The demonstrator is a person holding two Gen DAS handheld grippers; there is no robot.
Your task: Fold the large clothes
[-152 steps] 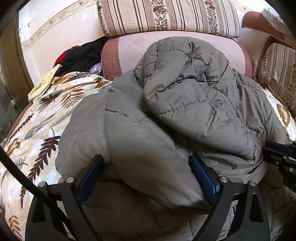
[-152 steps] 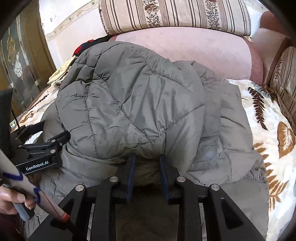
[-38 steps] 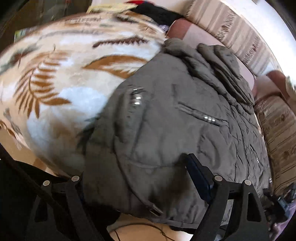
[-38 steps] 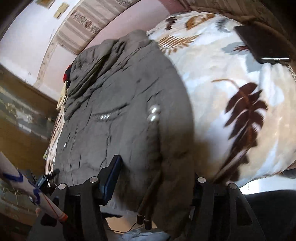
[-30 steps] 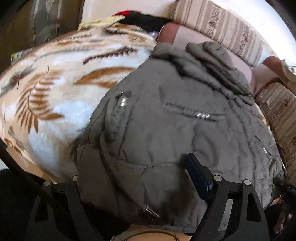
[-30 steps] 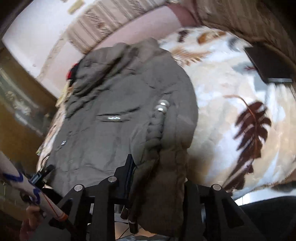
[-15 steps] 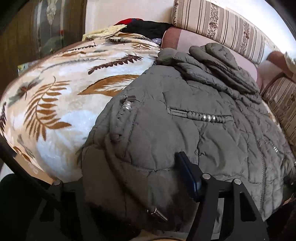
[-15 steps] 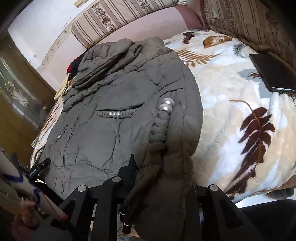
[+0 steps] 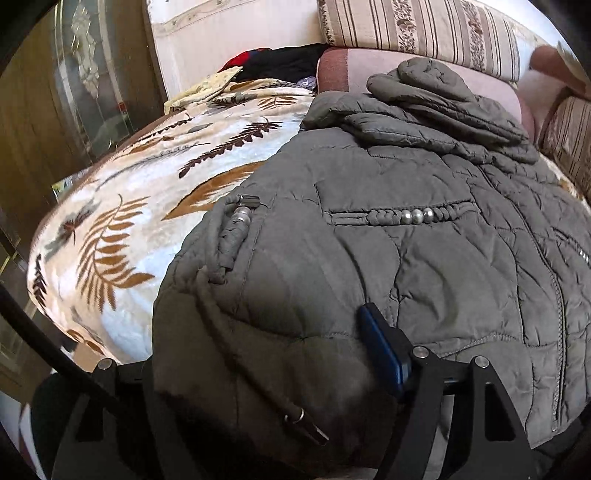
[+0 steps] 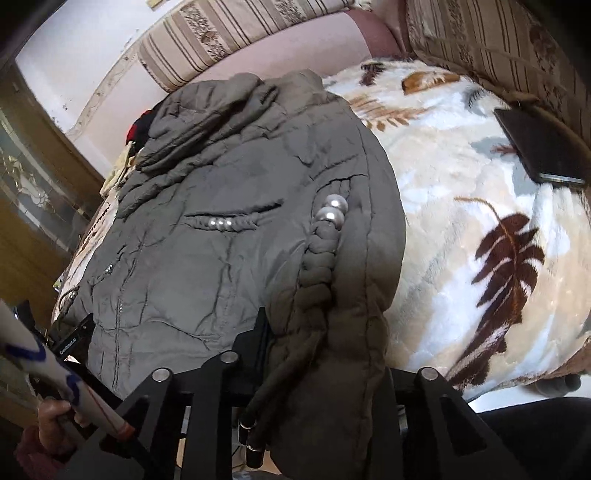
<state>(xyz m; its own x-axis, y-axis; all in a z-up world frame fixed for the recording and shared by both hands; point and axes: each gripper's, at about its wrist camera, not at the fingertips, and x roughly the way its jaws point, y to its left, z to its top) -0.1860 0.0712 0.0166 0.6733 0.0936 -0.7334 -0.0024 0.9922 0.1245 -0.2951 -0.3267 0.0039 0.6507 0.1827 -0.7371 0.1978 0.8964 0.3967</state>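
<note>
- A grey quilted jacket [image 9: 424, 236] is lying spread out, front up, across a leaf-patterned blanket [image 9: 122, 221] on a sofa, with its hood end bunching against the pink backrest [image 9: 354, 62].
- The left gripper [image 9: 273, 354] is clamping the jacket's near hem corner: padded cloth is filling the gap between its fingers, the blue pad of one finger [image 9: 380, 343] is pressing into the fabric, and the other is hiding under the fold.
- A drawcord with a metal toggle [image 9: 306, 424] is dangling from that bunched hem, just in front of the left gripper.
- The right gripper [image 10: 325, 350] is pinching the opposite hem corner, with a thick fold and a braided, pearl-trimmed strip [image 10: 325, 236] draping over its fingers.
- The jacket is stretching away from both grippers toward the striped cushions [image 10: 229, 33].
- A dark phone [image 10: 535, 147] is resting on the blanket, well apart from the jacket.
</note>
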